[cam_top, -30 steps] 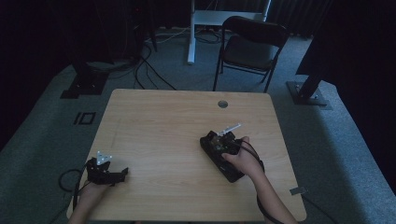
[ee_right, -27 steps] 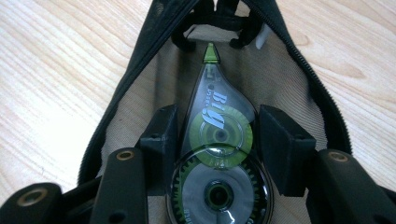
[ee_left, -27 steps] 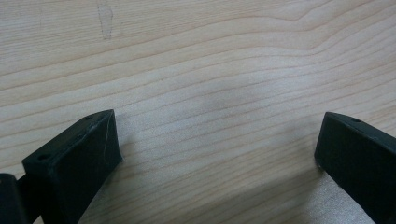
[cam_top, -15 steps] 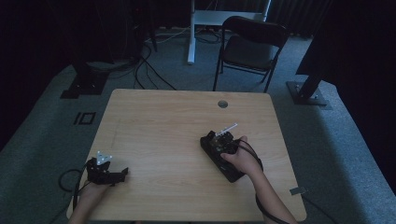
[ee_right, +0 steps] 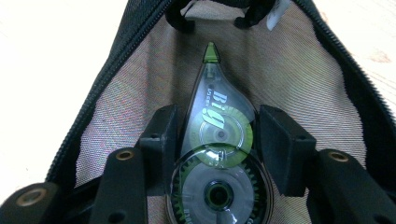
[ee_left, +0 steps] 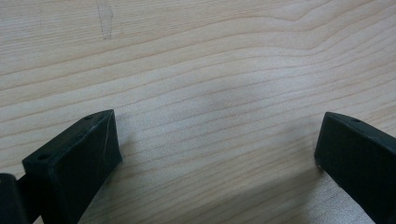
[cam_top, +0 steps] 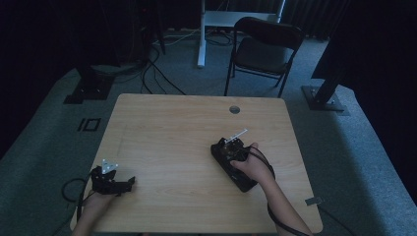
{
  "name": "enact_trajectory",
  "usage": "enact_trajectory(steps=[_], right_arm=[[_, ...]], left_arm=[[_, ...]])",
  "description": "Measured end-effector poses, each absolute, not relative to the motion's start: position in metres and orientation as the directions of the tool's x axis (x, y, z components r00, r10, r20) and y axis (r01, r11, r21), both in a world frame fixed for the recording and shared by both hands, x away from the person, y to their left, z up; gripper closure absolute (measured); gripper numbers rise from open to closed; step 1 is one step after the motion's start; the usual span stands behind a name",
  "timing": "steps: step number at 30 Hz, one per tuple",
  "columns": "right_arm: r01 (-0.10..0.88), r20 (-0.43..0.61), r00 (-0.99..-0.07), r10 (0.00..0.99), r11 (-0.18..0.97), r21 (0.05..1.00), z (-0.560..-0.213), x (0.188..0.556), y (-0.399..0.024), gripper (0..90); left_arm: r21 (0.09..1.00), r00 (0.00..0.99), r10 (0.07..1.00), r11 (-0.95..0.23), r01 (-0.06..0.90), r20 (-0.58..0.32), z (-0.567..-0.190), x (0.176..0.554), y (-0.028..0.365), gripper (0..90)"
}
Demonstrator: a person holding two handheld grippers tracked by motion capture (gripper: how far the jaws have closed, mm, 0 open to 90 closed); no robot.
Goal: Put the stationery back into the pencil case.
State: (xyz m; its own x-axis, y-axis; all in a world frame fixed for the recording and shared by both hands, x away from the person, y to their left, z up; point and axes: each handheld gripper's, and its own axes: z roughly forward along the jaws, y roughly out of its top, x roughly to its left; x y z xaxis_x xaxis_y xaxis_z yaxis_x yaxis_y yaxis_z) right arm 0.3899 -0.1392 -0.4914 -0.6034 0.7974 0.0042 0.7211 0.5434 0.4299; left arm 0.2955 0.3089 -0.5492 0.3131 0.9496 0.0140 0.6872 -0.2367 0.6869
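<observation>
Right there, the right gripper (ee_right: 215, 140) had its fingers (ee_right: 161, 135) clamped on a clear correction tape dispenser (ee_right: 217, 140), pads pressing both flanks, green tip pointing away. It sat inside an open black pencil case (ee_right: 116, 51) with a beige mesh lining, zipper teeth running up each side, the tape low in the pouch's mouth. From the high view, the case (cam_top: 223, 160) lay on the right half of the wooden table (cam_top: 167, 128), the right hand (cam_top: 253, 164) over it, a thin white stick just beside its far end; the tape itself couldn't be made out from up there. Over on the near left corner, the left gripper (cam_top: 110, 179) rested on the table, well apart from the case. Its own camera showed the fingers (ee_left: 79, 158) spread wide over bare wood grain, nothing between them. A folding chair (cam_top: 263, 49) stood beyond the table.
</observation>
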Motion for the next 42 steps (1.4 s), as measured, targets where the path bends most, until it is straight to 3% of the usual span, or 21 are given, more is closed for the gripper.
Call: enact_trajectory(steps=[9,20,42], right_arm=[[0.725,-0.002,-0.61,0.792,0.559,0.401,-0.495,0.391,-0.138,48.4],[0.724,0.021,-0.604,0.796,0.538,0.433,-0.488,0.389,-0.142,47.3],[0.617,0.079,-0.632,0.771,0.439,0.653,-0.46,0.368,-0.168,45.3]], left_arm=[[0.687,0.313,0.95,-0.236,0.687,0.014,-0.549,0.296,0.309,0.2],[0.687,0.313,0.95,-0.236,0.687,0.014,-0.549,0.295,0.309,0.2],[0.687,0.313,0.95,-0.236,0.687,0.014,-0.549,0.296,0.309,0.2]])
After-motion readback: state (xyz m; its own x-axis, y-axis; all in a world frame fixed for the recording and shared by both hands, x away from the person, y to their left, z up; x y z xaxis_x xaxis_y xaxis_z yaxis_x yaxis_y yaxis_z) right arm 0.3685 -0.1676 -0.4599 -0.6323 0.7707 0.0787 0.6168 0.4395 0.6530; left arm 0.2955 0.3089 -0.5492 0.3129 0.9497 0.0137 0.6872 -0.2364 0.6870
